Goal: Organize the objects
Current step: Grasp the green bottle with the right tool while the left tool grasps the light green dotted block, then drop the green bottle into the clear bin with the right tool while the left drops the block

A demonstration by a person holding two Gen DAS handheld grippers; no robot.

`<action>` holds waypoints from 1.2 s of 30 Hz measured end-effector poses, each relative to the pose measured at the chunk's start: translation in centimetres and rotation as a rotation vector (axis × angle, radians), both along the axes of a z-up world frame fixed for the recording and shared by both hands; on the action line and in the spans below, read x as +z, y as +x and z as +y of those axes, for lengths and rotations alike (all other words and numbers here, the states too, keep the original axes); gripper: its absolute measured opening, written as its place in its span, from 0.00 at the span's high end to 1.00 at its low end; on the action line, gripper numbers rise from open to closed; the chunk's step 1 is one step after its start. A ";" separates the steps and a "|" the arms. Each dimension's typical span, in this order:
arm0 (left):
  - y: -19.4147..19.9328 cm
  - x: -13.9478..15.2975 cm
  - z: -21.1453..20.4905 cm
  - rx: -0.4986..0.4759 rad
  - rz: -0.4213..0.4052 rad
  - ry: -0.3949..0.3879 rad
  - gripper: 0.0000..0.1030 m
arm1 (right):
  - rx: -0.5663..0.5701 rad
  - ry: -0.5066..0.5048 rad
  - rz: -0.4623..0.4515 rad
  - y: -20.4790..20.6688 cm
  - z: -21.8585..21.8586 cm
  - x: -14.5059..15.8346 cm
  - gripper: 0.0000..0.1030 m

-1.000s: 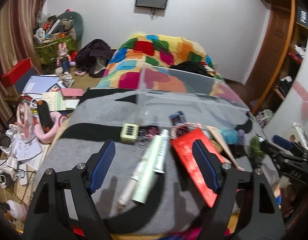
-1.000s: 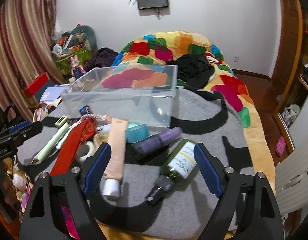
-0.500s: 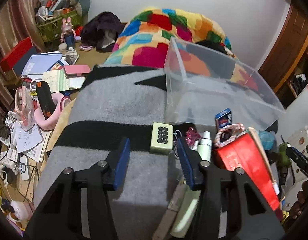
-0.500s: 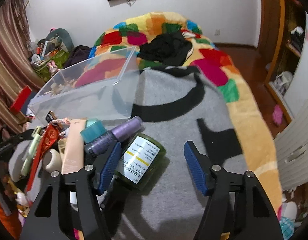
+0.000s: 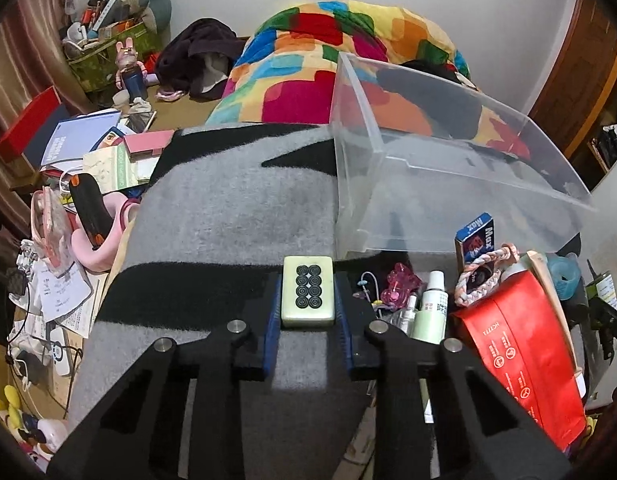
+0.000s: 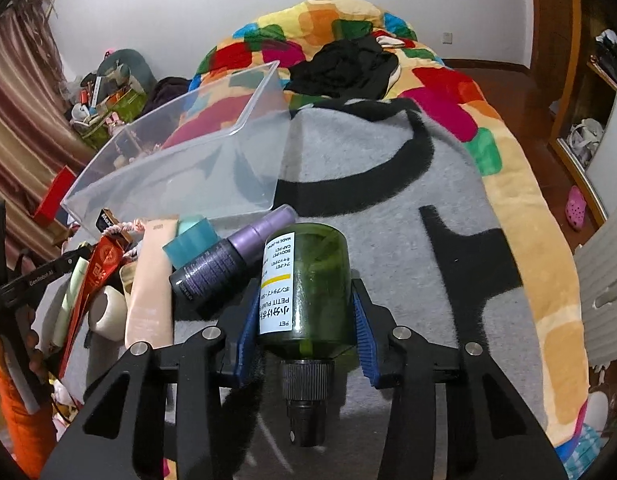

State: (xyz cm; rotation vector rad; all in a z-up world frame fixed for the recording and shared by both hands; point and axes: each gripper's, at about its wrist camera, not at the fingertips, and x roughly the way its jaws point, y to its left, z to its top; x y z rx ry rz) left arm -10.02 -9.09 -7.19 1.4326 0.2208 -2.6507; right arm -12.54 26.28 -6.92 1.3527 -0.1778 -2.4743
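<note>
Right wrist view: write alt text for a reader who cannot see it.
The right gripper, whose jaws have just been closing, clamps a dark green pump bottle lying on a grey and black blanket. An empty clear plastic bin sits behind a heap of toiletries at left.

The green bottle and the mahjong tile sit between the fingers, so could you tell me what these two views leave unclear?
- Green bottle, right wrist view: its nozzle tip is in shadow under the right gripper.
- Mahjong tile, left wrist view: the left gripper hides its sides, so contact is unclear.
- Clear bin, both views: contents hard to read through glare.
- Red packet: print too small.
</note>
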 end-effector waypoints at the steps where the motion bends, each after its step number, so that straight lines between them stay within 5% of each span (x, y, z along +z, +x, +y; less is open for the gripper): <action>1: 0.1 0.1 0.0 0.000 0.003 -0.001 0.77 | -0.001 0.001 0.007 0.0 0.0 0.2 0.63; 18: 0.0 7.4 1.3 -0.044 0.203 0.007 0.77 | 0.096 0.000 0.227 -4.0 -3.9 8.1 0.63; 36: -3.3 8.7 1.3 -0.088 0.197 0.038 0.77 | 0.208 0.027 0.127 -11.0 -10.1 6.0 0.63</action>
